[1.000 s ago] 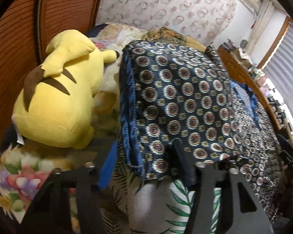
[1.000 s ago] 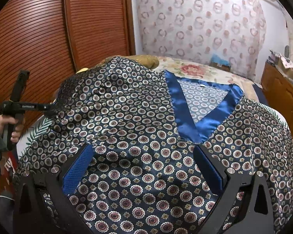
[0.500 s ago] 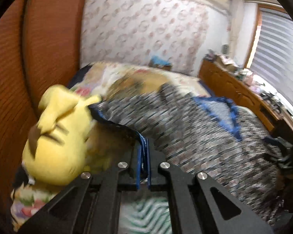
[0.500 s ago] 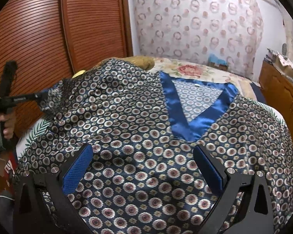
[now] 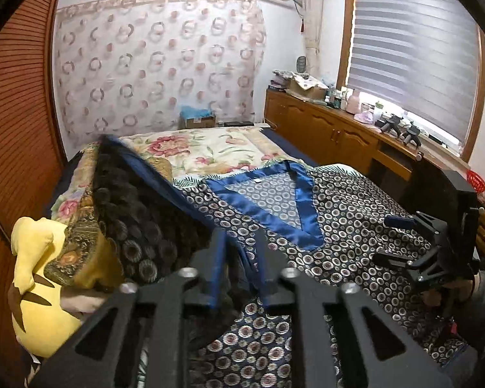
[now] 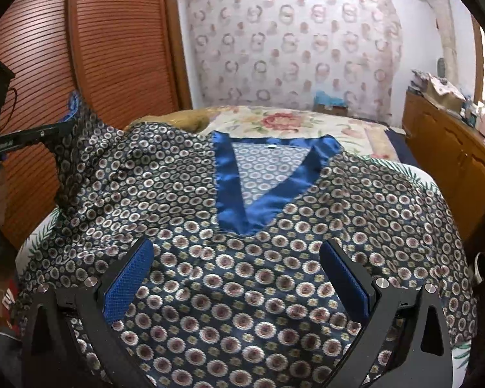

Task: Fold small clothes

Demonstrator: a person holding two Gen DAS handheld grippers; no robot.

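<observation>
While checking both wrist views, logged patterned top (image 6: 242,307) spread face-up on bed (image 5: 210,148), blue V-neck (image 6: 239,194) at 12 o'clock from right gripper (image 6: 239,258), hem side toward 6. Judged long axis 12–6. Found right jaws wide open over mid-front of the cloth, gripping nothing; could not tell whether touching fabric. Found left gripper (image 5: 239,252) with jaws closed on edge of sleeve (image 6: 77,148), raised off the bed at about 9–10 o'clock of the right jaws. Noted yellow plush toy (image 5: 38,291) just beside raised sleeve, at 8 o'clock in left view. Judged coming move: carry sleeve across toward 3 o'clock, perpendicular to long axis, with left gripper nearer and already holding. Flagged risk: satin-looking cloth slipping from the jaws.
</observation>
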